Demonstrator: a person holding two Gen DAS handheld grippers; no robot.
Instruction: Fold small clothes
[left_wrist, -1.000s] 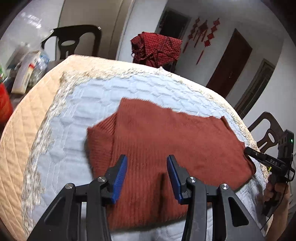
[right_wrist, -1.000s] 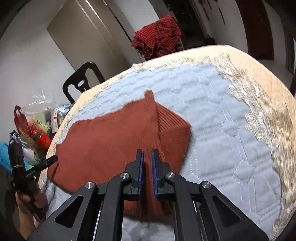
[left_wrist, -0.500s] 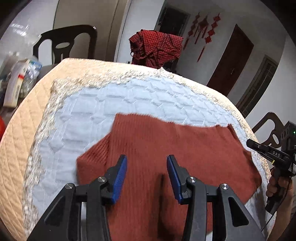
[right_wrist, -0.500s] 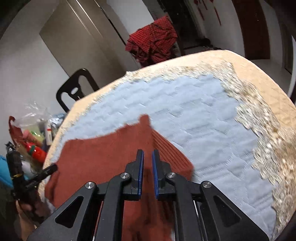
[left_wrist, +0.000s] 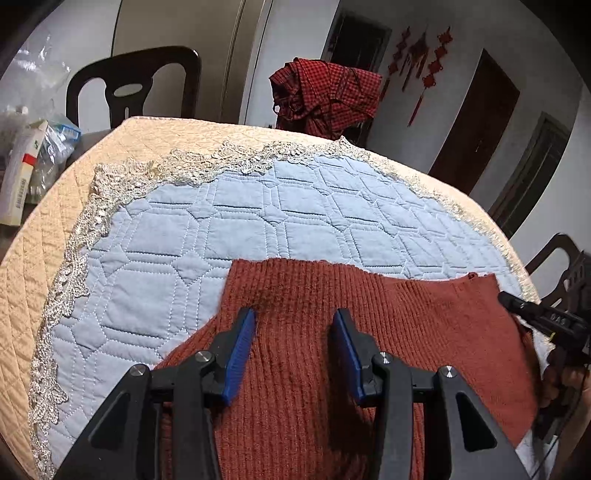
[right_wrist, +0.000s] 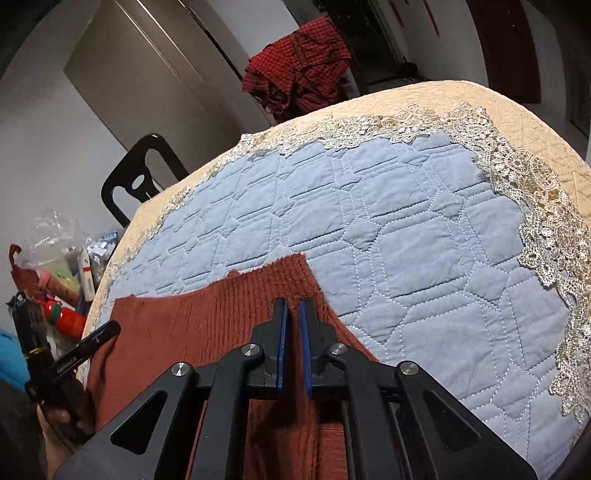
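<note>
A rust-red ribbed knit garment (left_wrist: 369, 314) lies flat on the near part of a blue quilted mat (left_wrist: 258, 206). My left gripper (left_wrist: 293, 317) hovers over the garment's left half, open, with only flat knit showing between the blue pads. In the right wrist view my right gripper (right_wrist: 292, 306) is over the garment (right_wrist: 207, 317) near its far right corner, its jaws closing to a thin slit. Red knit shows in the slit; I cannot tell whether any is pinched. Each gripper appears at the edge of the other's view, the right gripper (left_wrist: 546, 317) and the left gripper (right_wrist: 85, 347).
The mat has a lace border (right_wrist: 546, 229) and lies on a beige quilted table cover (left_wrist: 74, 173). A red plaid cloth (left_wrist: 325, 96) hangs on a chair behind the table. A black chair (left_wrist: 129, 85) and packets and bottles (left_wrist: 29, 166) stand at the left.
In both views the garment's far edge has slid down towards the fingertips and more bare mat shows beyond it. The sleeve at each side has left view. The right jaws stay nearly together.
</note>
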